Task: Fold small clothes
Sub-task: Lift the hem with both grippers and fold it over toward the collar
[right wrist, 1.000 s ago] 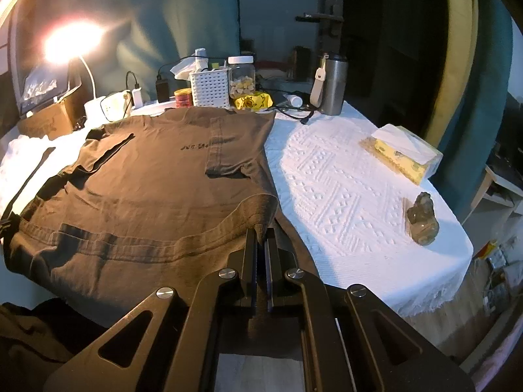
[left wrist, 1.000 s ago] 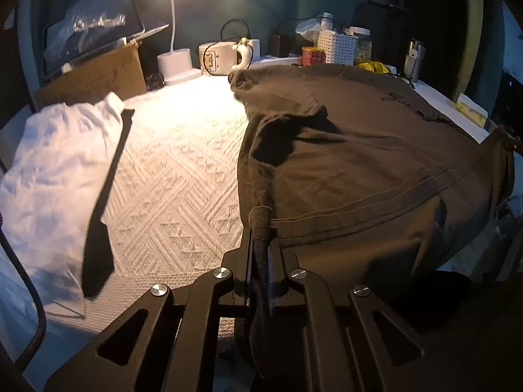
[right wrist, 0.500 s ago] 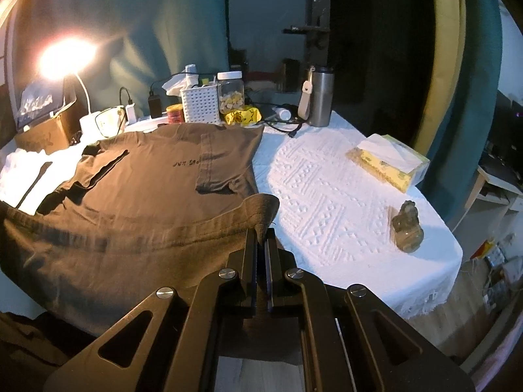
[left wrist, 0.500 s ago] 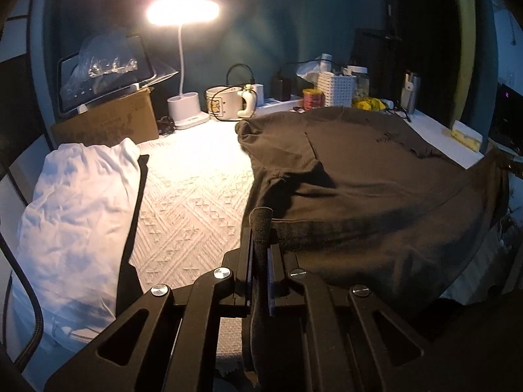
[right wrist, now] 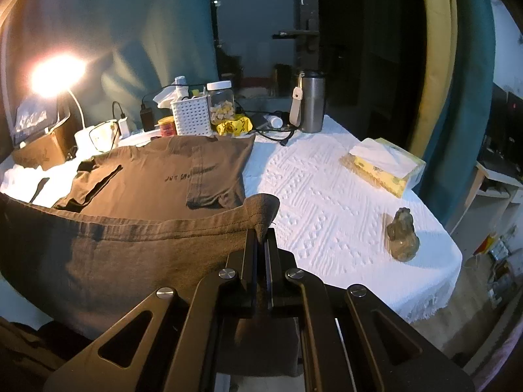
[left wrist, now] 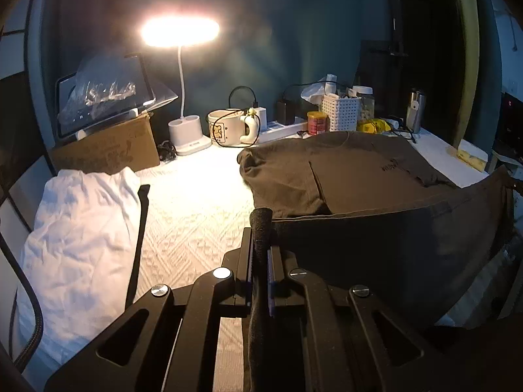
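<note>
A dark brown T-shirt (left wrist: pixel 359 176) lies on the white textured tablecloth (left wrist: pixel 196 209), sleeves folded in. My left gripper (left wrist: pixel 260 245) is shut on the left corner of its bottom hem. My right gripper (right wrist: pixel 261 238) is shut on the right corner of the hem. Both hold the hem lifted above the table, stretched taut between them, with the lower part of the shirt (right wrist: pixel 137 196) rising like a wall in front of the upper part. The collar end rests flat near the back of the table.
A white garment (left wrist: pixel 78 228) lies at the left. At the back stand a lit desk lamp (left wrist: pixel 181 32), a cardboard box (left wrist: pixel 108 150), a mug (left wrist: pixel 228 127), a white basket (right wrist: pixel 191 117), a jar and a steel tumbler (right wrist: pixel 312 104). A tissue box (right wrist: pixel 382 166) and a small figurine (right wrist: pixel 402 235) sit at the right.
Both grippers have lifted the shirt's bottom hem up off the table and pulled it taut. The lower part of the shirt now stands raised over the upper part.
</note>
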Tool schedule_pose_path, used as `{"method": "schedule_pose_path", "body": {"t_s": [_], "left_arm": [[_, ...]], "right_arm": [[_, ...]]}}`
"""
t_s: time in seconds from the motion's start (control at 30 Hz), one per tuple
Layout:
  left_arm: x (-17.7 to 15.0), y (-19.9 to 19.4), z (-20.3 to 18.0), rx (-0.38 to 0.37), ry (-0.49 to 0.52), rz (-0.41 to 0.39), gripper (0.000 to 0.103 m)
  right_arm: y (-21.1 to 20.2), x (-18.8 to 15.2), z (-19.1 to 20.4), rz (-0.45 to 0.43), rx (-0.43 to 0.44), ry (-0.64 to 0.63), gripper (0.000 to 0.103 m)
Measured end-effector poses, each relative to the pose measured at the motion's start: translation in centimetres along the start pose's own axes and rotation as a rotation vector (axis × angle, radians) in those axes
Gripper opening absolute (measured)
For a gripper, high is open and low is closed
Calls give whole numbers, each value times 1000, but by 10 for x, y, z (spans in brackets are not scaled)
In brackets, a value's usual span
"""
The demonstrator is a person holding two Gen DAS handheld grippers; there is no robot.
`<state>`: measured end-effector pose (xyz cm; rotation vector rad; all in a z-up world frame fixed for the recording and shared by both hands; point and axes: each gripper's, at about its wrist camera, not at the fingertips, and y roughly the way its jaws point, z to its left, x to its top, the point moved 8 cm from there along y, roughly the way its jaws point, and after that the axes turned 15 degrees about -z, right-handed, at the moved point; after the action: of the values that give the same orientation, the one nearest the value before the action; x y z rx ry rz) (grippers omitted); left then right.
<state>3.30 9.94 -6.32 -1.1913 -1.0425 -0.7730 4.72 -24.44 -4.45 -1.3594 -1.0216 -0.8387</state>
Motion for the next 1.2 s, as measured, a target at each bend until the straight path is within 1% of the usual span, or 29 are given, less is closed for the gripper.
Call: {"method": "schedule_pose_path", "body": {"t_s": [0.5, 0.7, 1.0, 1.2], "left_arm": [[28, 39, 7, 24, -8, 4, 5], [42, 56, 8, 27, -10, -5, 5], [65, 84, 10, 34, -7, -19, 5], [79, 102, 15, 41, -22, -31, 5]], "right_arm": [[33, 22, -9, 2, -8, 16, 5], [53, 39, -14, -2, -11, 13, 5], [81, 63, -15, -37, -4, 29, 5], [103, 79, -14, -57, 4, 32, 5]]}}
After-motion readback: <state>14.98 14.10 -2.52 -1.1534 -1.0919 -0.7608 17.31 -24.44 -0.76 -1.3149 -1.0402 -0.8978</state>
